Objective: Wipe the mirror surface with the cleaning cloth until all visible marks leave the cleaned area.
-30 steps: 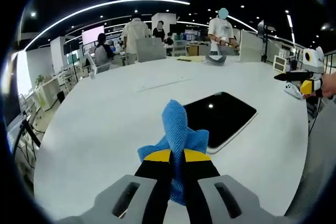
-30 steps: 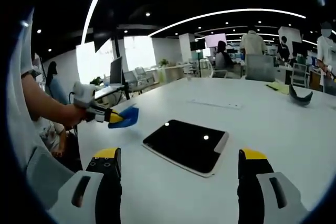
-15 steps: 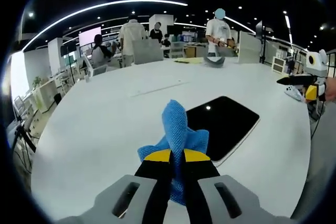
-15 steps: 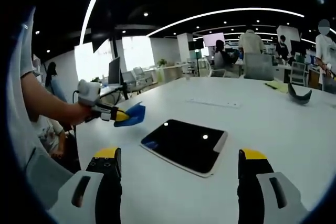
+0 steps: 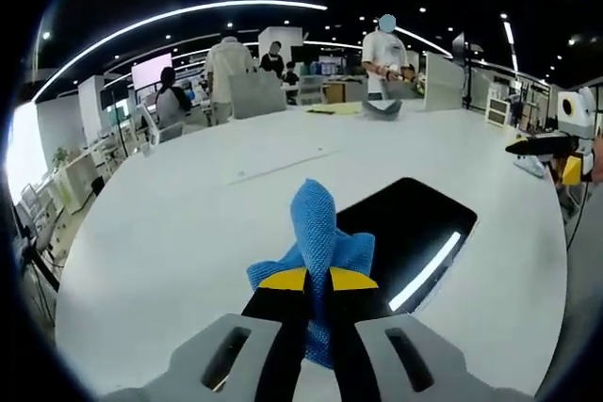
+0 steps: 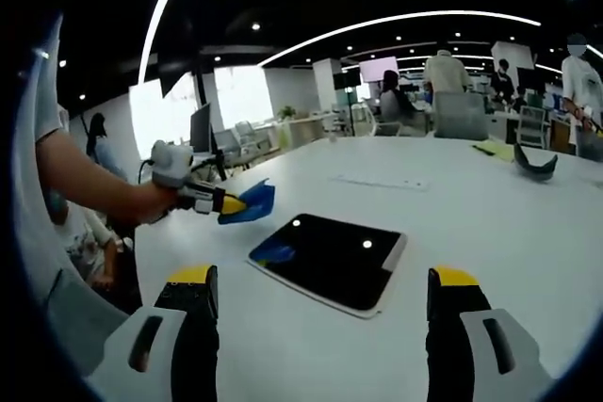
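Our left hand-held gripper (image 5: 317, 281) clamps the cloth (image 5: 316, 233) above the mirror (image 6: 330, 260); right hand-held gripper (image 6: 320, 291) gapes wide. Pressing unevenly could skid the mirror across the bench (image 6: 509, 223).

Both views are evenly lit from above by ceiling spots and long curved light strips in the upper part of the frame, against a dark ceiling. At the left of each view a window area is blown out to white. The white table (image 5: 179, 223) glows softly with faint shadows. The dark mirror (image 5: 415, 233) reflects a bright streak at lower right of the left gripper view, and two small dots in the right gripper view. Fisheye bending grows toward the edges; distant figures look soft.
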Motion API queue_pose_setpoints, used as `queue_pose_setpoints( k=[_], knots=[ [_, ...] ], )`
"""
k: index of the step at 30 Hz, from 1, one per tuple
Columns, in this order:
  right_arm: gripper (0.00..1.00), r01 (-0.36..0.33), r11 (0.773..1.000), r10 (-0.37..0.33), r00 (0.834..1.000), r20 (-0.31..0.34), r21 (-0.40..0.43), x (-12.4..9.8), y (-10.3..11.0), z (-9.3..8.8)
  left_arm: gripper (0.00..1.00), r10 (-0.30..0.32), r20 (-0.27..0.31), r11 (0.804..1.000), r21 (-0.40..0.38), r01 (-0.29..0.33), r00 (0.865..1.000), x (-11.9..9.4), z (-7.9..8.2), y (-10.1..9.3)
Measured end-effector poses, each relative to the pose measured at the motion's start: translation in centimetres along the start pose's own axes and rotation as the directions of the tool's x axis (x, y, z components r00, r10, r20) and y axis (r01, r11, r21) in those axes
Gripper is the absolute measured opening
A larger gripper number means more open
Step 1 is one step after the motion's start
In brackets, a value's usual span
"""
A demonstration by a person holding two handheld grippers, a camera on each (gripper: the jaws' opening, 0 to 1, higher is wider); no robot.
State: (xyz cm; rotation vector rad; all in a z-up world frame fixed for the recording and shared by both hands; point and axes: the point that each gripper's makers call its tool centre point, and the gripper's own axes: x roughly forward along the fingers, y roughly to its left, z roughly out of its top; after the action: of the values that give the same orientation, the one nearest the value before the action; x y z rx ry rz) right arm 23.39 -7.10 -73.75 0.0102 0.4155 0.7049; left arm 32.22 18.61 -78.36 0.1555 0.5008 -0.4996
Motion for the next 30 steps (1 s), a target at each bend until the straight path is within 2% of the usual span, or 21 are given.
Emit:
queue_pose_setpoints(
  k=[5,7,23,26,30],
  knots=[
    [0.9,-0.007,1.0,0.007,1.0,0.005,0.011,0.4,0.1,-0.1,0.04,-0.003,0.008,1.0,-0.014,0.003,1.0,1.0,0.6,0.1],
    [0.9,-0.009,1.0,0.009,1.0,-0.011,0.016,0.5,0.1,-0.4,0.04,-0.002,0.014,1.0,-0.016,0.002,1.0,1.4,0.9,0.2],
    [0.9,0.004,1.0,-0.004,1.0,0.008,0.012,0.4,-0.4,0.6,0.04,-0.001,0.013,1.0,-0.017,0.001,1.0,5.2,2.0,0.7],
    [0.9,0.004,1.0,-0.004,1.0,0.006,0.012,0.5,-0.3,0.5,0.04,0.005,0.014,0.998,-0.056,-0.004,1.0,5.9,2.2,0.6],
    [0.89,0.011,1.0,-0.011,1.0,0.01,0.01,0.5,-0.3,0.5,0.04,-0.002,-0.009,0.999,-0.042,0.001,1.0,7.2,1.7,0.0]
  ],
)
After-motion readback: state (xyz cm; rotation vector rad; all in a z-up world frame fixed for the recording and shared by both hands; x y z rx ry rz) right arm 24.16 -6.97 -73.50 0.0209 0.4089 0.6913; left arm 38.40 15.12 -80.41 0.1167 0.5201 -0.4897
